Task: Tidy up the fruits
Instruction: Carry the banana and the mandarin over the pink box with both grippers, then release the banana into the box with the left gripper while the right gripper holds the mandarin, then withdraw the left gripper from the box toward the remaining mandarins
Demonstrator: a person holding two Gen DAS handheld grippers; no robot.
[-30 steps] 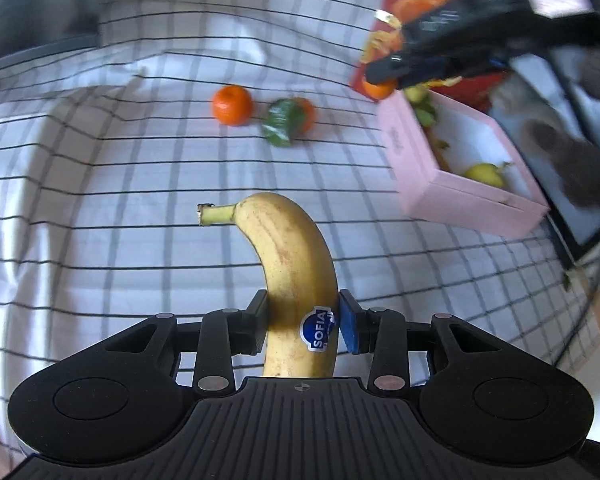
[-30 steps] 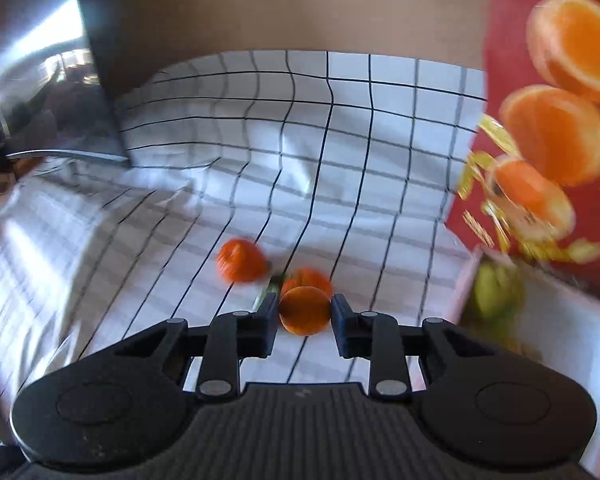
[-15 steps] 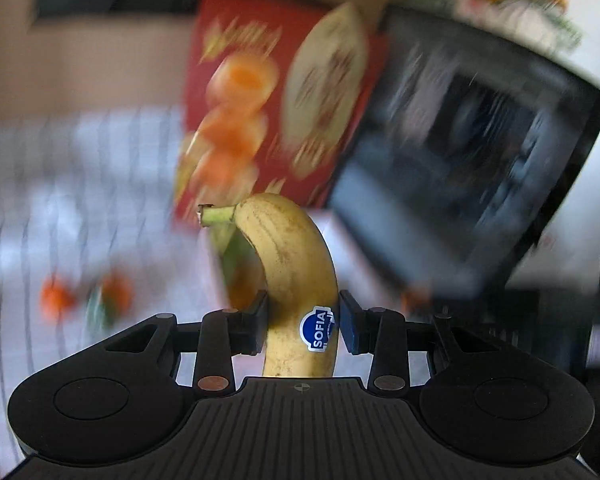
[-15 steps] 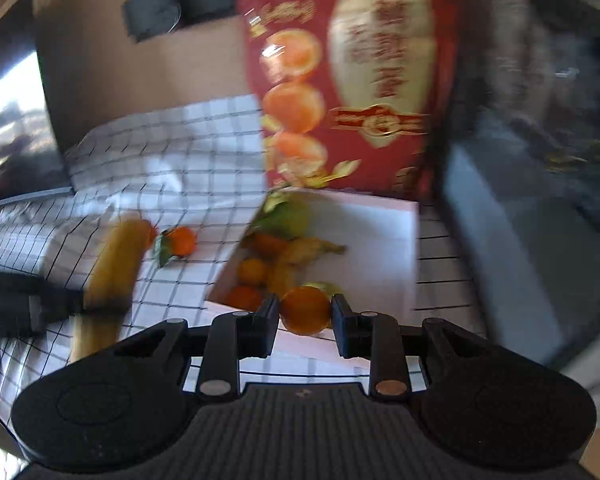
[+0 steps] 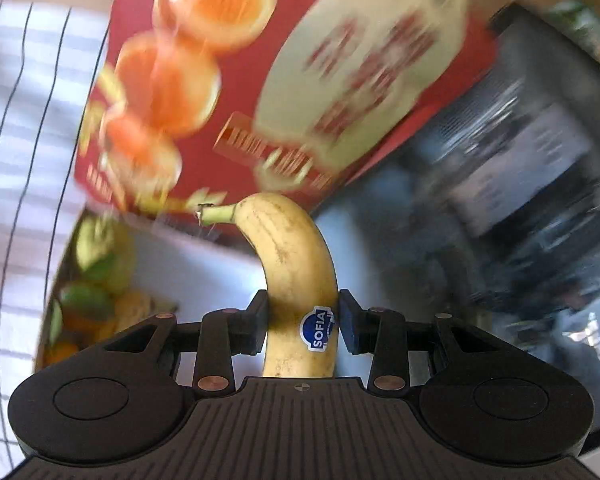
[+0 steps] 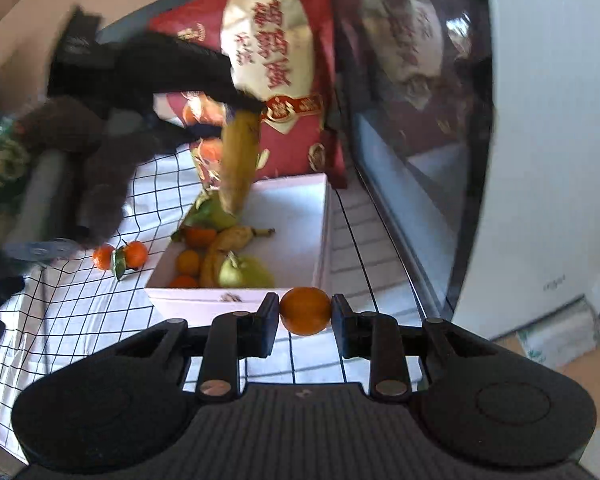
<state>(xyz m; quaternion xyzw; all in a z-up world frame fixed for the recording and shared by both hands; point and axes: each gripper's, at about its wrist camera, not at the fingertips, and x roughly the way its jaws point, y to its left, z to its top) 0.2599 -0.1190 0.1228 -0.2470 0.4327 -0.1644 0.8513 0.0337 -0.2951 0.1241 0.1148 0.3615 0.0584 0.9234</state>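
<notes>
A checked cloth (image 6: pixel 80 312) covers the table, red bag (image 6: pixel 284 80) at the far end. The left gripper (image 5: pixel 303 320) clamps a banana (image 5: pixel 296 272) above the white box (image 6: pixel 300 208) — the right gripper (image 6: pixel 305 311) pinches a mandarin (image 6: pixel 305 310) near its front wall.

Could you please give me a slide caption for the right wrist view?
Right claw holds an orange before the box; left claw's banana hangs over it.

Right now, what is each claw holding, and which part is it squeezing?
The left claw squeezes a banana near its lower end, by the sticker. The right claw pinches a small orange across its middle.
</notes>
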